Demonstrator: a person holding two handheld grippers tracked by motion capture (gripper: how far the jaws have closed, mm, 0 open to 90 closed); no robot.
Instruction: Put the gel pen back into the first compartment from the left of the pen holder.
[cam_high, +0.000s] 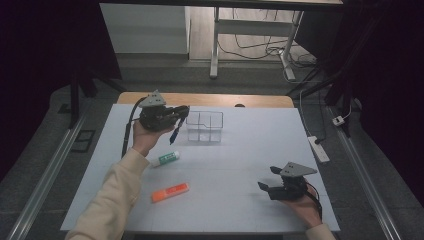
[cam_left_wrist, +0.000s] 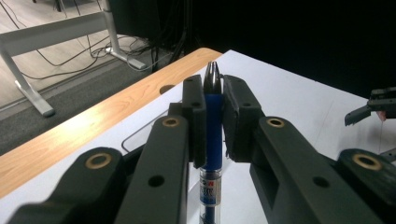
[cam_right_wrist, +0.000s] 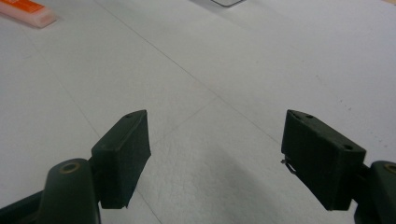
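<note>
Hands hold two grippers over a white table (cam_high: 235, 165). Left gripper (cam_high: 181, 114), raised at the table's far left, has its jaws clamped on a blue pen (cam_high: 175, 132); the pen hangs slanting down from the jaws, just left of a clear divided tray (cam_high: 204, 126). In the left gripper view the pen (cam_left_wrist: 213, 126) stands upright between the pads. Right gripper (cam_high: 267, 178) sits low at the near right, jaws wide apart with nothing between them. A green-capped tube (cam_high: 165, 158) and an orange tube (cam_high: 170, 192) lie on the table near the left forearm.
</note>
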